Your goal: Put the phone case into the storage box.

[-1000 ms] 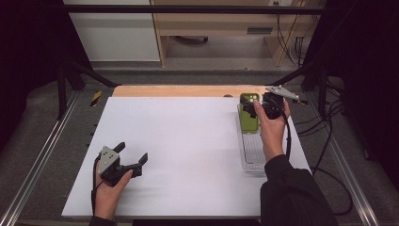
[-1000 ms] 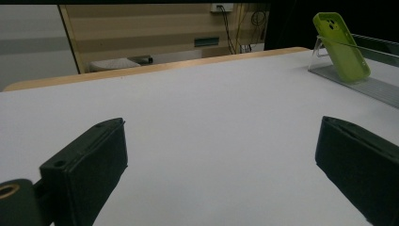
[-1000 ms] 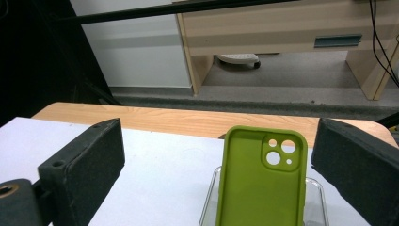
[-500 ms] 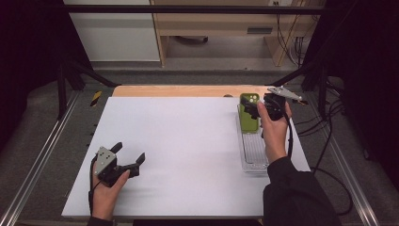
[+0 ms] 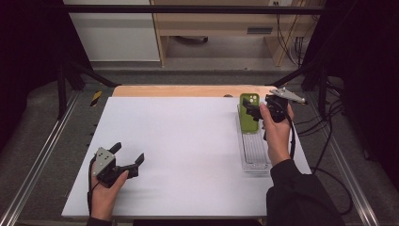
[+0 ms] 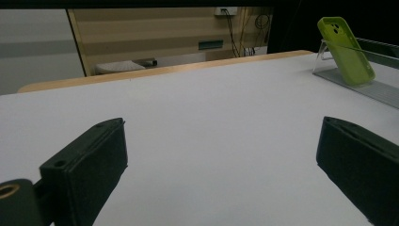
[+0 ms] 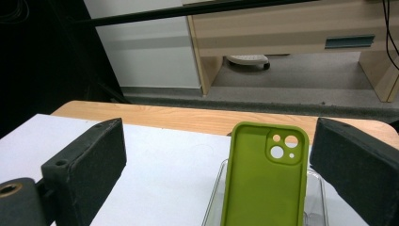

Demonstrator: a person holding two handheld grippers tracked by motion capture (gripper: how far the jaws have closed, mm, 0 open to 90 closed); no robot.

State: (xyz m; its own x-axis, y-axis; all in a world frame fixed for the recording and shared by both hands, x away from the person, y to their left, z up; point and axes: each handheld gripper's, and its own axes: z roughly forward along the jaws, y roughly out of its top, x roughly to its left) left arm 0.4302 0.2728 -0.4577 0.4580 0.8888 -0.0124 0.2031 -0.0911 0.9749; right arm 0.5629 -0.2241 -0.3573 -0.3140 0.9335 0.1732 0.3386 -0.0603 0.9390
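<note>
The lime-green soft phone case with its camera cut-out (image 7: 265, 179) stands propped at a lean in the far end of the clear ribbed plastic rack (image 5: 255, 153), its hollow inner side turned toward the person, so both long edges are free for a sideways grip; the rack lies along the right side of the white table sheet (image 5: 188, 150), near the pale wooden edge strip (image 5: 188, 90) at the back.

The right gripper (image 5: 256, 113) is held at the case's upper part; in the right gripper view its two black jaws stand wide apart, one well off to the left over the white sheet and the other just beside the case's right edge, touching nothing that I can see; the case sits off-centre between them, so the likely job is to centre on it and close across its width to lift it out.

The left gripper (image 5: 128, 157) rests low near the front left of the sheet, well apart from the rack, its jaws also spread and empty; in the left gripper view it looks across the bare sheet toward the leaning case, which suggests it is simply waiting.
</note>
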